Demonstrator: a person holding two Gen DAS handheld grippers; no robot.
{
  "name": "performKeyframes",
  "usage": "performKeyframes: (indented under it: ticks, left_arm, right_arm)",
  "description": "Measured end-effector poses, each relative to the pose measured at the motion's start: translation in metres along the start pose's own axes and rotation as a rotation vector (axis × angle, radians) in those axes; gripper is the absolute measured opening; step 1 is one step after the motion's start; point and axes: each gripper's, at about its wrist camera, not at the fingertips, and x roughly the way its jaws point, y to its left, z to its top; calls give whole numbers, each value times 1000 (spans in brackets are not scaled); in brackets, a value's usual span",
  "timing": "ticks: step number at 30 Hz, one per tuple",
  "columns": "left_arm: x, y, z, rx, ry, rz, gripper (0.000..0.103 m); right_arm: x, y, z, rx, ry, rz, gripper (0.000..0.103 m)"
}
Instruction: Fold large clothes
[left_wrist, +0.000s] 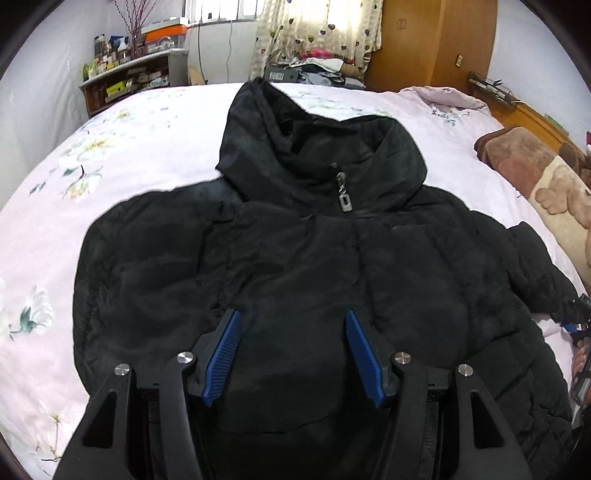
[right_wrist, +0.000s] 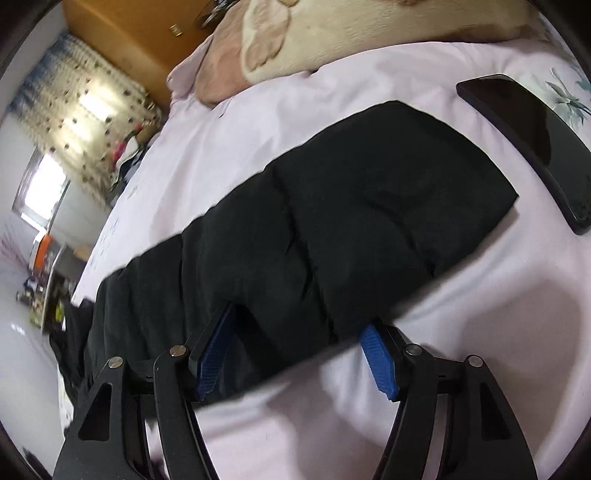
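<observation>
On pink floral bedsheet (left_wrist: 155, 122) black hooded puffer jacket (left_wrist: 314, 258) lies front-up; right gripper (right_wrist: 301, 347) gapes around its sleeve (right_wrist: 369, 206), unclamped, left gripper (left_wrist: 293, 350) half-open, empty over the body: pinch cuff-side, fold inward.

— What sort of place is this?
— A bedroom in a home. A wide bed (left_wrist: 155, 122) with a pale pink flowered sheet fills most of the view.
— What else shows it?
— At the far side hangs a curtain (left_wrist: 317, 26) printed with small hearts, beside a window (left_wrist: 221, 11). To the far left stands a shelf unit (left_wrist: 129, 77) crowded with bottles and boxes, and dried branches (left_wrist: 135, 16) rise above it.
— And on the right?
— A wooden wardrobe (left_wrist: 436, 40) stands far right, and a plush blanket (left_wrist: 532, 166) with a bear pattern lies along the bed's right edge. A pile of clothes (left_wrist: 321, 66) sits beyond the bed's far end.
</observation>
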Motion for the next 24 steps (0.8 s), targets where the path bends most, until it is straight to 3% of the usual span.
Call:
performKeyframes:
  ticks: [3, 5, 6, 7, 9, 15, 24]
  left_arm:
    - [0, 2, -3, -3, -1, -3, 61]
    - [-1, 2, -2, -4, 1, -5, 61]
    - [-3, 2, -3, -3, 5, -5, 61]
    - [-5, 3, -3, -1, 9, -2, 61]
    - [-10, 4, -3, 0, 8, -1, 61]
    - [-40, 14, -3, -21, -28, -7, 61]
    - [-88, 27, -6, -50, -87, -29, 61]
  right_arm:
    - [1, 4, 7, 1, -10, -30, 66]
    - [-1, 6, 11, 3, -18, -57, 50]
    - [-4, 8, 13, -1, -24, -73, 33]
    - [-6, 9, 16, -3, -27, -79, 25]
    - [-17, 15, 20, -18, -37, -73, 19]
    - [-84, 63, 22, -137, -121, 41, 14]
    - [-174, 197, -10, -397, -185, 323, 12]
